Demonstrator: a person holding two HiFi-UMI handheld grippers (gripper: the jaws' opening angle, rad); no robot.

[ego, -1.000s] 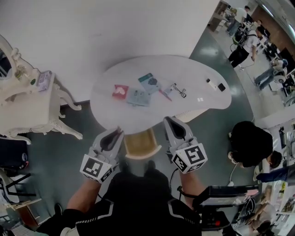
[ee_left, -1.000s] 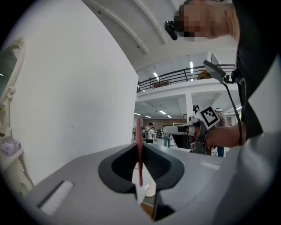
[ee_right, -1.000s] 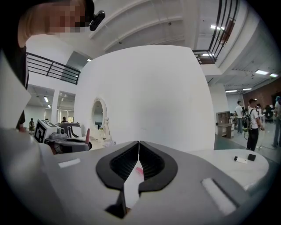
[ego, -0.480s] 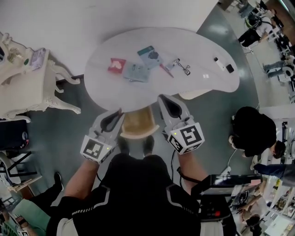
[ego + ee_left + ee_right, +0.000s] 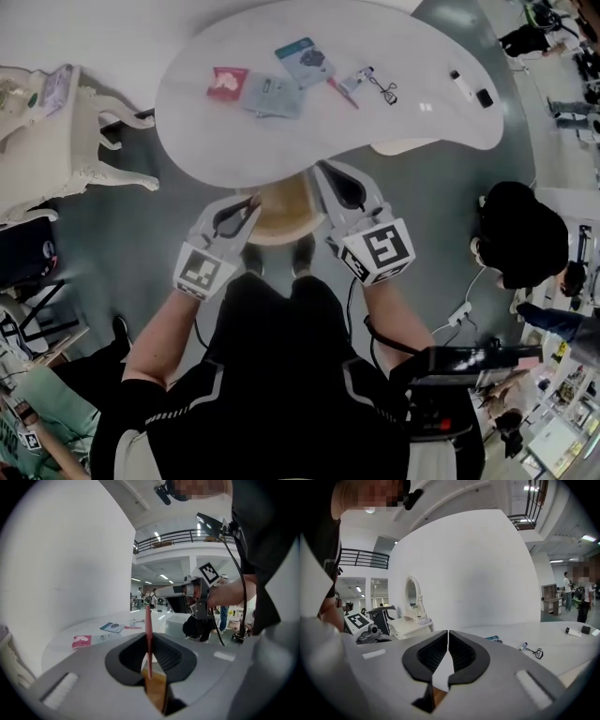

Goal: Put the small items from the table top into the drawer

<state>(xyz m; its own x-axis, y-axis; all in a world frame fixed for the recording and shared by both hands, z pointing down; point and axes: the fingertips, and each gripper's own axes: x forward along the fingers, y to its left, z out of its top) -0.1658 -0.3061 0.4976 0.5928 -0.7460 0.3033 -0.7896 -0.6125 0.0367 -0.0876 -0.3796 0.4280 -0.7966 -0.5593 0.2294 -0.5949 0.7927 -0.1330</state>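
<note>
A white kidney-shaped table carries a red packet, a grey-blue packet, a teal card, a red pen, a small tube and a black clip. Under its front edge an open tan drawer sticks out. My left gripper hangs at the drawer's left side, shut on a thin red stick. At the drawer's right side, my right gripper is shut with nothing in it; its tips touch.
A white ornate dresser stands left of the table. Small white and black items lie at the table's right end. A person in black crouches to the right, beside cables on the grey floor.
The head view has tipped down, so the table sits higher in the picture. Both grippers stay beside the drawer; the left one has turned inward toward it with the red stick.
</note>
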